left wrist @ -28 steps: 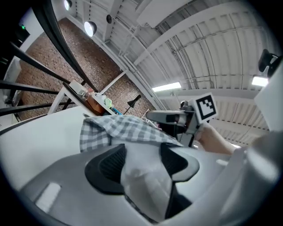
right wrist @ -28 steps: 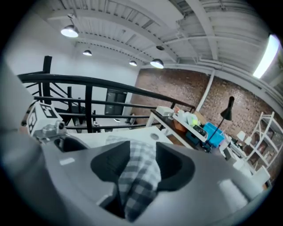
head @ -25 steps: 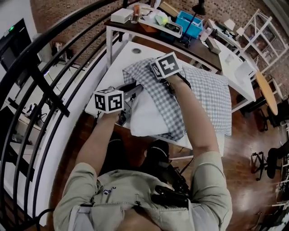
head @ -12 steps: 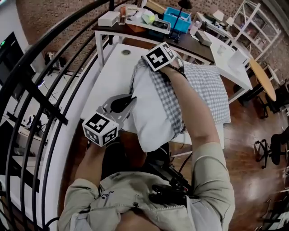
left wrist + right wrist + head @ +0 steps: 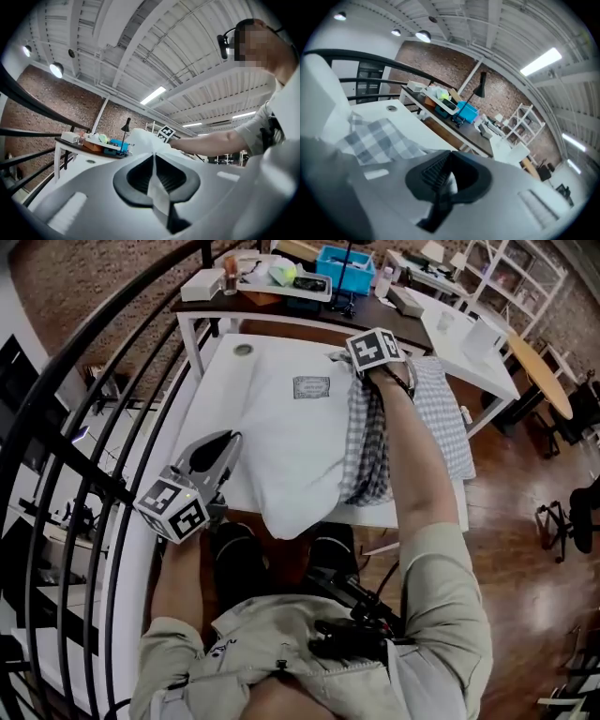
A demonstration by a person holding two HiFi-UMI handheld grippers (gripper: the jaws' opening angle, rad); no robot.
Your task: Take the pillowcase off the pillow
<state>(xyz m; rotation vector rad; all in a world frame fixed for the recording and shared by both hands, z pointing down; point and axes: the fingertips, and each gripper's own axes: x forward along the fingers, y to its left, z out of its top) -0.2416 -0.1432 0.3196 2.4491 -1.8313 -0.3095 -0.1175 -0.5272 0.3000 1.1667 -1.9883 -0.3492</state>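
On the table [image 5: 202, 413] lies the pillow [image 5: 281, 446], most of it bare and its near end hanging over the near edge. The pillowcase [image 5: 364, 456] is bunched along the pillow's right side, under the right forearm. The step in hand is stripping the case, and I judge it past halfway. The left gripper [image 5: 154, 178] has its fingers closed on a pinch of white pillow fabric at the pillow's left edge, anchoring it. The right gripper [image 5: 449, 183] sits at the pillow's far right corner, fingers closed too. A pale sliver shows between them and the case gathers up to it, so it likely grips the case's edge. The next move calls for the right hand to draw the case off to the right while the left holds firm, until the last covered strip slips free.
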